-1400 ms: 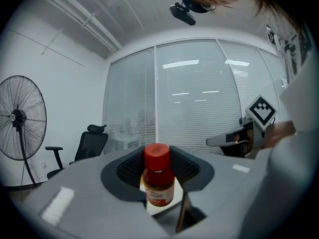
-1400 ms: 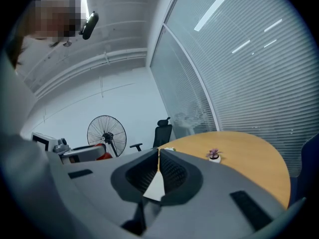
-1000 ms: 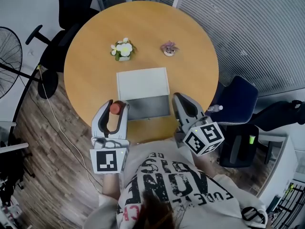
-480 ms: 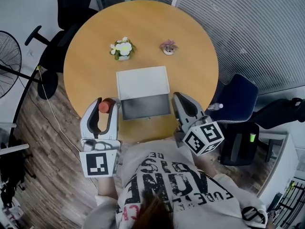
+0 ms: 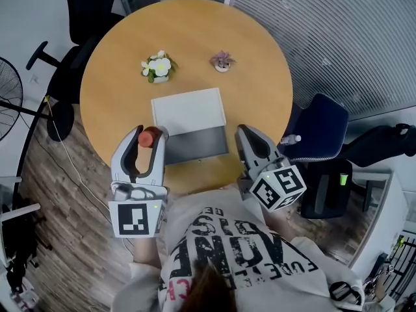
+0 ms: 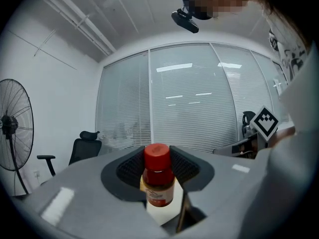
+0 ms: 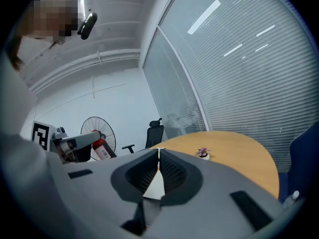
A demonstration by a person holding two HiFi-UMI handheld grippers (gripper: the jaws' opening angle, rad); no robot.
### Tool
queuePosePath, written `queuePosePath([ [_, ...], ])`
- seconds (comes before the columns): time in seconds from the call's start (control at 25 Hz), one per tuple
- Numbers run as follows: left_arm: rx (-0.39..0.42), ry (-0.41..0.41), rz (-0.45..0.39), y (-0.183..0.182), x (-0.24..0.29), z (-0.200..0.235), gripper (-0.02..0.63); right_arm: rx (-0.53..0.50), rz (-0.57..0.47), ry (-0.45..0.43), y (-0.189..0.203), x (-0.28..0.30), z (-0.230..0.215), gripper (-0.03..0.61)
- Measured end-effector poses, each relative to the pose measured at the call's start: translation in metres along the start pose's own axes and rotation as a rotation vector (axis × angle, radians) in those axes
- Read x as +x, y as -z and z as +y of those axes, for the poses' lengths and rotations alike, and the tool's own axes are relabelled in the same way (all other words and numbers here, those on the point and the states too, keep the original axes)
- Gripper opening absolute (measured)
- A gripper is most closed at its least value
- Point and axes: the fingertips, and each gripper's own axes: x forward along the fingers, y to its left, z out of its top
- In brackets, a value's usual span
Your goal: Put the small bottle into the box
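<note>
Two grey handheld grippers are out over the near edge of a round, honey-coloured wooden table (image 5: 195, 38), each with a black-and-white marker cube at its back end. The left gripper (image 5: 148, 142) has its jaws clamped on a small bottle (image 6: 158, 185) with a red screw cap, a brownish body and a pale label. The pads press its sides just under the cap, and the bottle stands upright between them. Seen from above, the bottle is in the air over the table's near-left part, just beside the left front corner of the box and not inside it.

That box (image 5: 188, 109) is a flat white cardboard one near the middle of the table. Its white lid is folded back away from the person, and its dark grey inside faces up. The right gripper (image 5: 246, 134) sits just beside the box's right front corner. Its jaws are pressed together with nothing between them.

Farther back on the table are a little pot of white flowers (image 5: 156, 67) and, well apart from it, a small purple plant (image 5: 222, 60). Off to the right stands a blue padded chair (image 5: 322, 132) with a clear plastic bottle (image 5: 291, 139) on its seat. A black office chair (image 5: 84, 5) and a black standing fan (image 5: 10, 83) are on the left.
</note>
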Motion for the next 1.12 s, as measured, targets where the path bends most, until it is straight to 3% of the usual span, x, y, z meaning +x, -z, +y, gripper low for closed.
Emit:
queuePosePath([
  [0.6, -0.045, 0.121, 0.089, 0.054, 0.032, -0.037, 0.16, 0.026, 0.001, 0.093, 0.003, -0.02, -0.021, 0.015],
  [1.12, -0.063, 0.143, 0.111, 0.09, 0.042, -0.055, 0.16, 0.018, 0.019, 0.127, 0.008, -0.031, -0.027, 0.015],
])
